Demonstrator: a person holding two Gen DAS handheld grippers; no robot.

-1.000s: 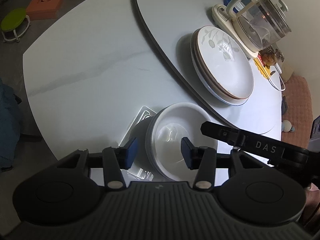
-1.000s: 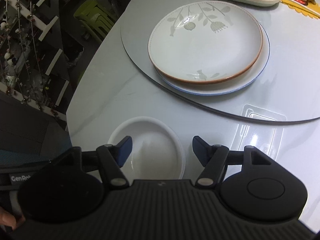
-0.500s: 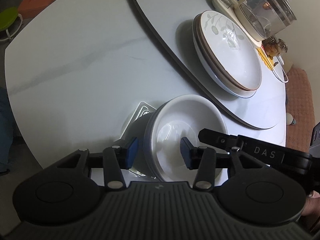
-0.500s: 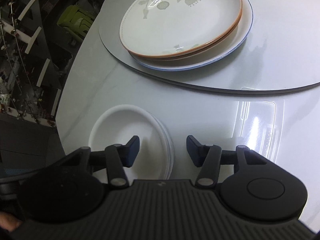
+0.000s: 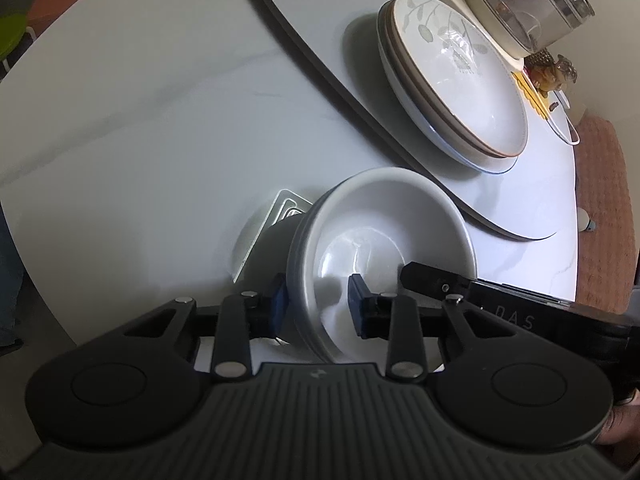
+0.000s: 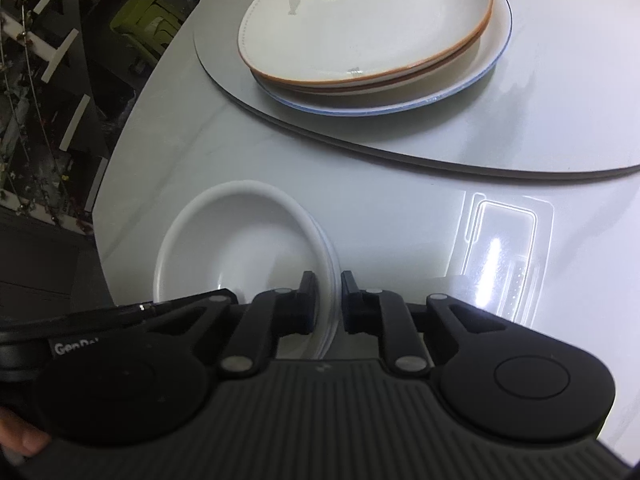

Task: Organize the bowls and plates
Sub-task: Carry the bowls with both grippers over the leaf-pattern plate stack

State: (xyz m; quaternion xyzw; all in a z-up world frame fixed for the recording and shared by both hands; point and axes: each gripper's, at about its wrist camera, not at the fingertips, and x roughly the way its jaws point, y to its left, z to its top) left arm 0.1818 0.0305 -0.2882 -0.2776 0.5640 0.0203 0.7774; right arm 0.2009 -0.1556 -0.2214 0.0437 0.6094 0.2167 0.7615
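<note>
Nearest, left gripper (image 5: 316, 306): jaws straddled the rim of the white bowls (image 5: 384, 256) — one blue pad (image 5: 279, 306) outside the wall, the other inside the hollow. Jaws were closing; a sliver of gap showed at the inner pad, so contact could not be told for sure.
Right gripper (image 6: 326, 304): jaws nearly together, pinched on the rim of the white bowls (image 6: 240, 248) at its near right edge — one finger inside, one outside.
Right gripper seen from left camera: black finger (image 5: 436, 282) reached over the bowl rim from the right side.
Hands: a fingertip (image 6: 24, 446) showed at the lower left corner of the right view; part of a hand (image 5: 620, 424) at the lower right of the left view.
Bowls: white, nested — several rim edges showed one under another on the right side. Stack sat on the near part of the table (image 6: 248, 148), tilted toward the left camera in the left view.
Clear plastic tray (image 6: 504, 248): lay flat on the table, just beside the bowls, glare on its surface.
Turntable (image 6: 540, 120): raised round slab with dark edge, beyond the bowls.
Plates (image 6: 360, 20): stacked on the turntable; two brown-rimmed ones with leaf print on a wider blue-rimmed one.
Glass kettle (image 5: 528, 4): on a cream base, just behind the plates.
Farthest: green stool (image 6: 148, 20) on the floor past the table edge.
</note>
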